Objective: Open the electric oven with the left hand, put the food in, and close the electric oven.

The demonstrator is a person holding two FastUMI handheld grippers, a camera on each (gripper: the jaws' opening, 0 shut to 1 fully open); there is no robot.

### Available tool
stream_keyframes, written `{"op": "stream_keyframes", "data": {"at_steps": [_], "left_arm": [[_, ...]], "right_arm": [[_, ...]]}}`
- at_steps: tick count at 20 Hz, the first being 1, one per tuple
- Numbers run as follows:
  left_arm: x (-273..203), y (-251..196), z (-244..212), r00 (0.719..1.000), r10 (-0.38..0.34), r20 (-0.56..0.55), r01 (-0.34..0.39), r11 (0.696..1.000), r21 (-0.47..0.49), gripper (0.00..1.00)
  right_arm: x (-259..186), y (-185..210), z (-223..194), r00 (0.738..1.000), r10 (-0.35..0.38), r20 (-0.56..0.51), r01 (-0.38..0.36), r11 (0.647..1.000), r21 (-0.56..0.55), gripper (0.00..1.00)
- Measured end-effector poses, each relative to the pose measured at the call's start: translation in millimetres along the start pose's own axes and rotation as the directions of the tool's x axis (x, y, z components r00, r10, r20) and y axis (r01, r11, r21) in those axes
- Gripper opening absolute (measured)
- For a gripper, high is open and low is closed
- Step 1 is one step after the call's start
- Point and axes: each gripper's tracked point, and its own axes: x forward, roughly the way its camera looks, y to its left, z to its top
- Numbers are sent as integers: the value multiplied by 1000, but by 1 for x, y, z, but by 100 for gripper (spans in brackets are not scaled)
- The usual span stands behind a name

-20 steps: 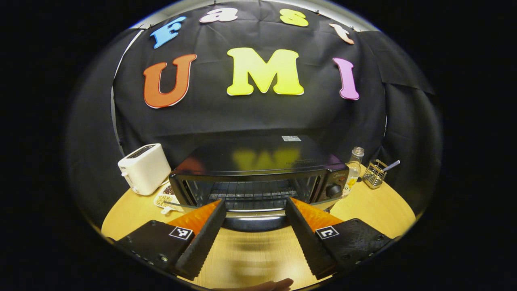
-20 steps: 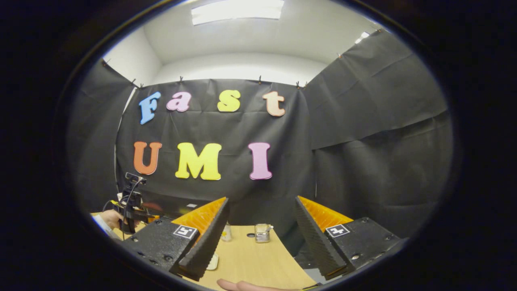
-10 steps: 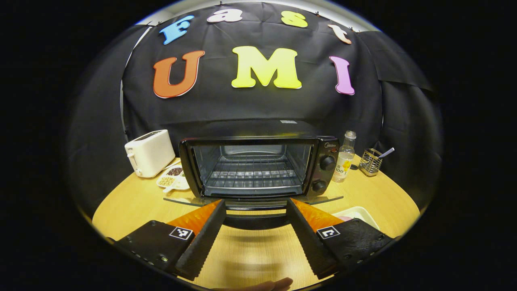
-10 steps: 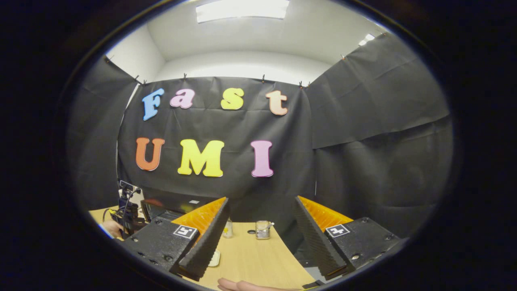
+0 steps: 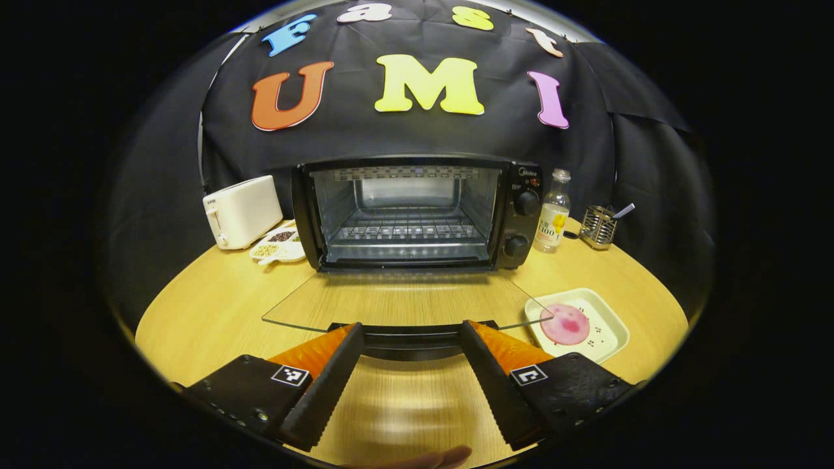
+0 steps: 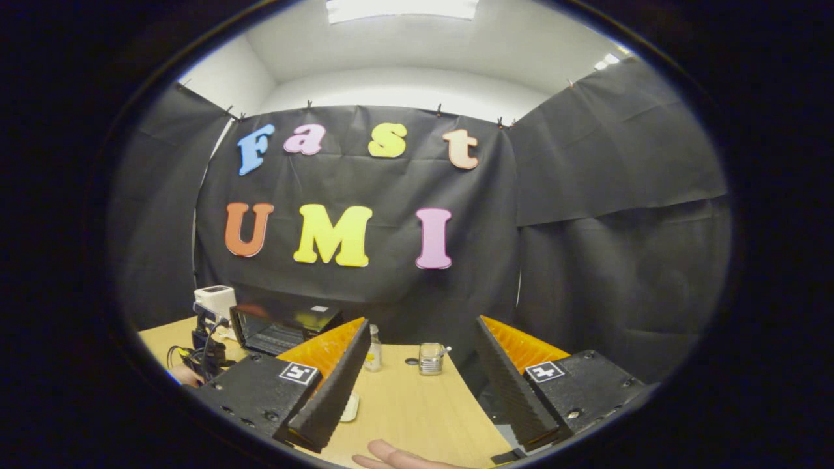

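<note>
Table (image 5: pixel 215 312) bears open oven (image 5: pixel 417 212); left gripper (image 5: pixel 410 339) spread, hiding its handle; right gripper (image 6: pixel 420 355) spread.

A ceiling lamp (image 6: pixel 402 8) at top centre lights the booth evenly; table (image 5: pixel 208 312) glare shows low centre, and edges bend.

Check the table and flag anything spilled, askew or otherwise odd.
Nothing stands out. The oven sits square with its glass door folded flat down, rack level inside. The toaster, bottle and wire holder stand upright, and the pink food lies within its white tray. No spills on the table.
</note>
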Motion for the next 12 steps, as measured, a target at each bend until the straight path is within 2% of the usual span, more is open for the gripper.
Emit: {"op": "stream_keyframes", "data": {"at_steps": [3, 7, 10, 12], "left_arm": [[8, -1, -29, 996, -2, -88, 0, 1000, -30, 96], [3, 0, -19, 999, -7, -43, 6, 1000, -23, 96], [-6, 5, -8, 1000, -2, -17, 1, 1000, -29, 95], [-20, 5, 5, 1000, -9, 18, 10, 999, -49, 96]], "right_arm": [[15, 10, -15, 999, 26, -45, -26, 1000, -14, 96], [41, 20, -46, 988, 50, -144, -54, 998, -22, 96], [67, 29, -73, 965, 72, -253, -79, 997, -18, 96], [86, 36, -96, 939, 89, -333, -103, 994, -25, 96]]}}
